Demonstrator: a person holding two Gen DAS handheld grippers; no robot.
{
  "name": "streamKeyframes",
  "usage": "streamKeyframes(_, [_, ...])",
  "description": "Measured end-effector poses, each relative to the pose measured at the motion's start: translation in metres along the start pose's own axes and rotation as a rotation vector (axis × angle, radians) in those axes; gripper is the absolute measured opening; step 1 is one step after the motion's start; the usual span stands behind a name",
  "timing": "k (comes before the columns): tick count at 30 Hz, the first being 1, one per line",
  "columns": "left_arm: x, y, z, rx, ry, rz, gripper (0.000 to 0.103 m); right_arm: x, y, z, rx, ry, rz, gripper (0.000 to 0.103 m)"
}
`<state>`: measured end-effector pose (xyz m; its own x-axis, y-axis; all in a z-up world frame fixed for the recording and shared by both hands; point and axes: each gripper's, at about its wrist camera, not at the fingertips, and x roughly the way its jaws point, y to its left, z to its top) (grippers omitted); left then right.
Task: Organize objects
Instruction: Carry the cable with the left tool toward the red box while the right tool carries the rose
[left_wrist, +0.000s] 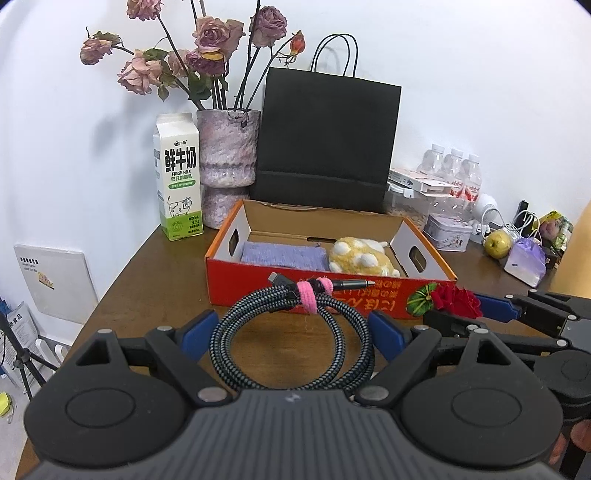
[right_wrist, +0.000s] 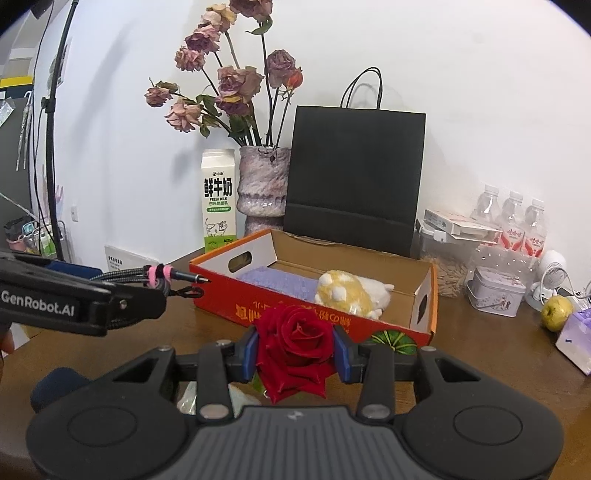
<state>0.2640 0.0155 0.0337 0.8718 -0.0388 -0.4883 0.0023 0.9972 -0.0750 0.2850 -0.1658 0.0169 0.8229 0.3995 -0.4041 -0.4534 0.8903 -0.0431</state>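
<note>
A coiled braided cable (left_wrist: 258, 299) tied with a pink strap hangs between the blue pads of my left gripper (left_wrist: 293, 321), which is shut on the coil's sides just in front of the red cardboard box (left_wrist: 251, 291). In the right wrist view the same cable (right_wrist: 147, 275) sticks out level from the left gripper (right_wrist: 85, 295), above the table. My right gripper (right_wrist: 295, 347) is shut on a red rose (right_wrist: 295, 332), close to the box's front wall (right_wrist: 229, 295). Inside the box lie a purple cloth (left_wrist: 284, 254) and a yellow plush toy (left_wrist: 358, 258).
Behind the box stand a milk carton (left_wrist: 179, 177), a vase of dried roses (left_wrist: 227, 151) and a black paper bag (left_wrist: 325, 136). To the right are water bottles (right_wrist: 511, 221), a tin (right_wrist: 495, 291) and an apple (right_wrist: 556, 312). A small green pumpkin (right_wrist: 393, 341) lies at the box's front right corner.
</note>
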Motion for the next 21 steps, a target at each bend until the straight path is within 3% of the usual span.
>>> streamKeyframes(21, [0.061,0.003,0.051,0.007,-0.006,-0.015,0.089,0.058,-0.010,0.036,0.012,-0.017,-0.025,0.039])
